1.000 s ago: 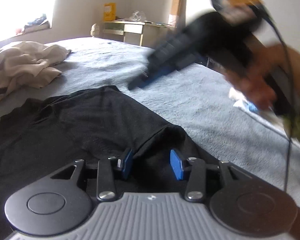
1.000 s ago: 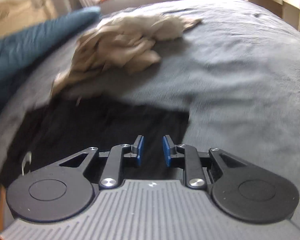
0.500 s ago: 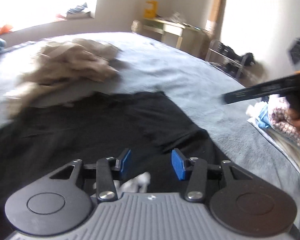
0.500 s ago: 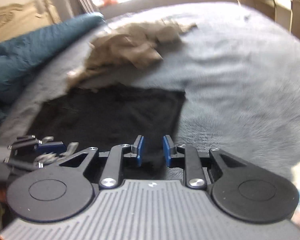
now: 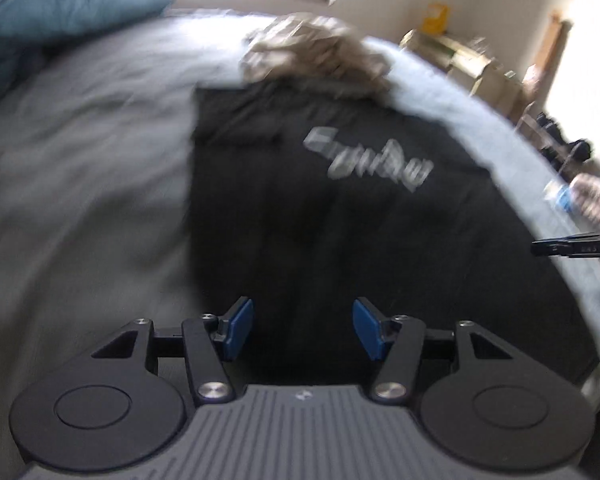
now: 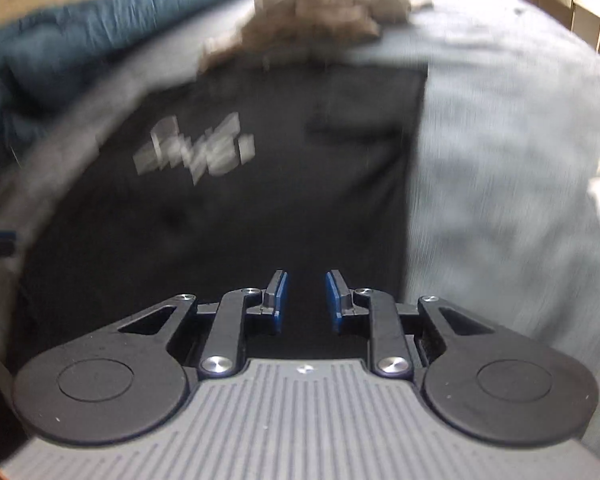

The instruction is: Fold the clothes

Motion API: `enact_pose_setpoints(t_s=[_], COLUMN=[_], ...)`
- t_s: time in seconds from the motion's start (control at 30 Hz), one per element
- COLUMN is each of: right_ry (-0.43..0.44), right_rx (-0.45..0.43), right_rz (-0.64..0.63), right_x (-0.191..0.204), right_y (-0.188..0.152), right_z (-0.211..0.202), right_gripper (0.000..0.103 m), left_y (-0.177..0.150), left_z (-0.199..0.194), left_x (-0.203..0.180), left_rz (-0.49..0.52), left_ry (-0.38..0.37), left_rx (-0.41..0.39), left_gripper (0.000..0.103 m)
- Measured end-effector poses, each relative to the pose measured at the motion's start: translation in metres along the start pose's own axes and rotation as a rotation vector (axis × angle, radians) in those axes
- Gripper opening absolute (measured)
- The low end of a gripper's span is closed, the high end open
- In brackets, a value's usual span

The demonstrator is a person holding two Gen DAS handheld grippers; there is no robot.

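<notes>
A black garment (image 5: 340, 220) with pale lettering lies flat on the grey bed (image 5: 80, 180), its sides folded in to straight edges. My left gripper (image 5: 303, 328) hovers over its near left part. Its jaws are opening and nothing is between the blue pads. In the right wrist view the same garment (image 6: 260, 200) fills the middle. My right gripper (image 6: 306, 300) is over its near right part, with a narrow gap between the pads and nothing gripped. The right gripper's tip (image 5: 576, 244) shows at the left view's right edge. Both views are blurred.
A crumpled beige pile of clothes (image 5: 316, 52) lies just beyond the garment's far edge. A teal duvet (image 6: 100, 40) is bunched at the far left. A stack of folded clothes (image 5: 596, 200) sits at the bed's right side, with a desk (image 5: 460, 56) by the wall.
Both grippers have swept sideways across the bed to the garment's near edge. The lettering has come into view. The left jaws have widened; the right jaws keep the same gap.
</notes>
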State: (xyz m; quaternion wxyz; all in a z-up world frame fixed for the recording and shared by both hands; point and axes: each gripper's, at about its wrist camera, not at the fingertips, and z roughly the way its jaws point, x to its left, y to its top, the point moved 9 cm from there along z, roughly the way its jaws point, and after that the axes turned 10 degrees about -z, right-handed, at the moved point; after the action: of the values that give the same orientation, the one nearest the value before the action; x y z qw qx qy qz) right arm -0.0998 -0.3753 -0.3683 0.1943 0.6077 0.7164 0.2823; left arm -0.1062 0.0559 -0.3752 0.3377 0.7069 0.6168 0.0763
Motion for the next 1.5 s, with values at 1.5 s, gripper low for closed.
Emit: enact_pose_setpoints(t_s=[1.5], right_ry=[0.540], right_rx=[-0.150], right_rz=[-0.076], right_x=[0.375], right_y=[-0.016], right_z=[0.011], right_gripper=[0.012], left_y=[-0.138], left_z=[-0.120], left_x=[0.156], left_rz=[-0.458], left_ry=[-0.052], left_rx=[-0.238], left_gripper=[0.066])
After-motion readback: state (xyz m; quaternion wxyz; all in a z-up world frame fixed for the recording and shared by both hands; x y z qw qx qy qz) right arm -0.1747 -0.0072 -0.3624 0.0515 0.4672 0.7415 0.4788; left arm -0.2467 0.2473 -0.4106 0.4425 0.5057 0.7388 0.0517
